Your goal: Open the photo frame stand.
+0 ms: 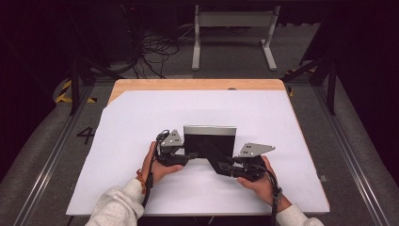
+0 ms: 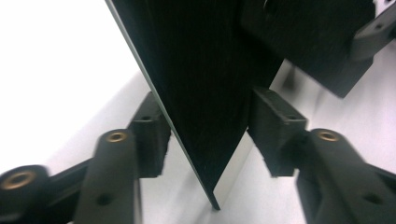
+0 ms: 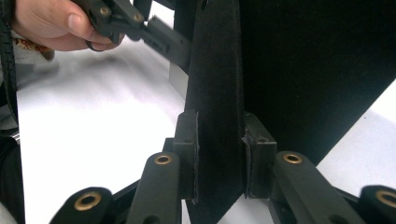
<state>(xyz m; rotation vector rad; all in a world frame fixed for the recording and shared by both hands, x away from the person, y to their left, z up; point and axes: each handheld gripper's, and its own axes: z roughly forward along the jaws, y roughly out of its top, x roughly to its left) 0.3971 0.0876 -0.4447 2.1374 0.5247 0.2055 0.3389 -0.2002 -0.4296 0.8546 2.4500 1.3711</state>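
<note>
A picture frame (image 1: 209, 131) with a silver rim and black back stands on its edge at mid-table, back towards me. Its black fold-out stand leg (image 1: 212, 154) slants down to the right. My left gripper (image 1: 188, 157) straddles the frame's lower left edge. In the left gripper view its gripper (image 2: 210, 126) has one pad on each side of the frame (image 2: 205, 70), both seeming to touch. My right gripper (image 1: 222, 167) is shut on the leg. In the right gripper view both pads of that gripper (image 3: 219, 149) press the leg's (image 3: 217, 70) faces, with the frame back (image 3: 317, 70) behind.
A white sheet (image 1: 141, 122) covers most of the wooden table (image 1: 197, 84). Beyond the far edge, cables (image 1: 155, 52) and a grey metal stand (image 1: 233, 21) sit on the floor. Dark rails run along both sides. A hand (image 3: 51, 23) holds the left gripper.
</note>
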